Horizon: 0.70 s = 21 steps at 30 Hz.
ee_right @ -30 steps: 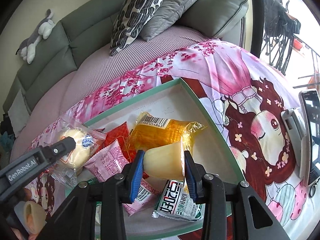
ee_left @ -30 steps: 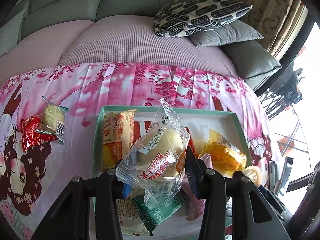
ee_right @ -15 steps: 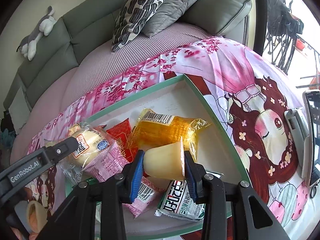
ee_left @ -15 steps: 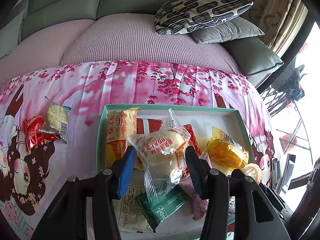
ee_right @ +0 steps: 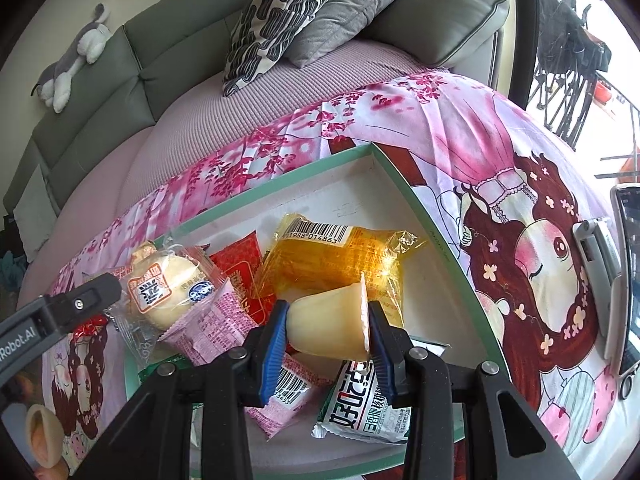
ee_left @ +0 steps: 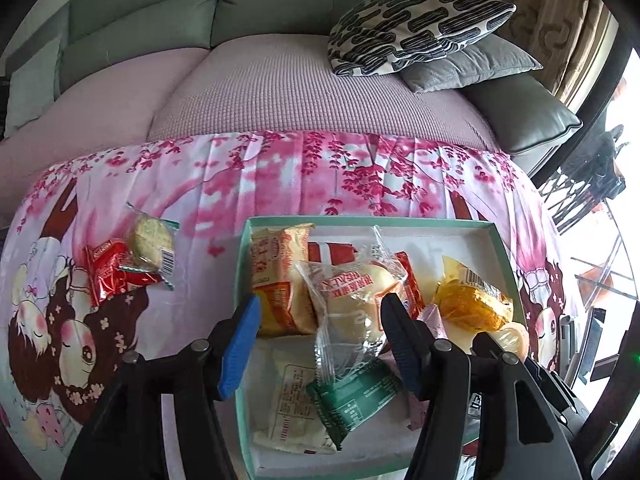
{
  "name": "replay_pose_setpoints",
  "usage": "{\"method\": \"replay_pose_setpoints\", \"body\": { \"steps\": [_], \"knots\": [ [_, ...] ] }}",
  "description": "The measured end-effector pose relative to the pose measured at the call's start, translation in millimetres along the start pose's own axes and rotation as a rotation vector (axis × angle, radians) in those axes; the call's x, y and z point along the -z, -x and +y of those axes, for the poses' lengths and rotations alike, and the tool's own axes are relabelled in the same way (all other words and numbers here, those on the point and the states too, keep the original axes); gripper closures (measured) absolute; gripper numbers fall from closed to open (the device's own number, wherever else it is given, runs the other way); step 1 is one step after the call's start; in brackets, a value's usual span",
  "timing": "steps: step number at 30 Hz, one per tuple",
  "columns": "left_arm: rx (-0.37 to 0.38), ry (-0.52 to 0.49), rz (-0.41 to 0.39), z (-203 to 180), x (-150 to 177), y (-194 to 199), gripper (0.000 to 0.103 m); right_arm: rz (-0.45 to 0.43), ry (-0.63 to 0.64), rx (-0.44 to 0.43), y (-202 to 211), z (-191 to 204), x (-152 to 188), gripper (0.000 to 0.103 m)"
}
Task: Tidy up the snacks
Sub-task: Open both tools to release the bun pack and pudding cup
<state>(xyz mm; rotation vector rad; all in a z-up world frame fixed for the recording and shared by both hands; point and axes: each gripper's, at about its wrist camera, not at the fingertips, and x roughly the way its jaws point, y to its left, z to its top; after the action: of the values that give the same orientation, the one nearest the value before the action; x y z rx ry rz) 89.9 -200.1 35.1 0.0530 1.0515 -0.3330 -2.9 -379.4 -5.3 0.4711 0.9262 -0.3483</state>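
A green-rimmed white box (ee_left: 360,222) (ee_right: 400,184) on the pink cloth holds several snack packets. My left gripper (ee_left: 320,328) is open above the box; a clear-wrapped bun (ee_left: 352,300) (ee_right: 168,284) lies between its fingers on the other packets. My right gripper (ee_right: 326,330) is shut on a pale yellow jelly cup (ee_right: 332,326) just above the box. An orange-yellow packet (ee_right: 336,256) (ee_left: 472,304) lies behind it. A red packet (ee_left: 108,276) and a wrapped round biscuit (ee_left: 152,240) lie on the cloth left of the box.
A sofa with a patterned cushion (ee_left: 416,28) and a grey cushion (ee_left: 472,64) stands behind the table. A phone and a device (ee_right: 596,264) lie on the cloth to the right. A plush toy (ee_right: 72,56) sits on the sofa back.
My left gripper opened and let go of the wrapped bun, which now lies in the box. My right gripper still holds the jelly cup, moved slightly over the box.
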Motion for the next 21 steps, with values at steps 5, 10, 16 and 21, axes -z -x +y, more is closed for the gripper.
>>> {"method": "replay_pose_setpoints", "body": {
  "steps": [5,10,16,21],
  "knots": [
    [-0.034,0.002,-0.005,4.1,-0.7,1.4,0.027,0.007,0.017,0.016,0.2,3.1,-0.3,0.062],
    [-0.067,0.013,-0.003,9.5,-1.2,-1.6,0.027,0.009,0.041,0.018,1.1,8.3,-0.1,0.051],
    [-0.109,0.03,0.003,18.8,-0.6,-6.3,0.026,-0.004,0.054,0.035,3.1,10.6,0.1,0.037],
    [-0.173,0.025,-0.001,25.5,-0.7,-9.0,0.018,-0.026,0.052,0.036,7.1,9.8,-0.6,0.024]
  ]
}}
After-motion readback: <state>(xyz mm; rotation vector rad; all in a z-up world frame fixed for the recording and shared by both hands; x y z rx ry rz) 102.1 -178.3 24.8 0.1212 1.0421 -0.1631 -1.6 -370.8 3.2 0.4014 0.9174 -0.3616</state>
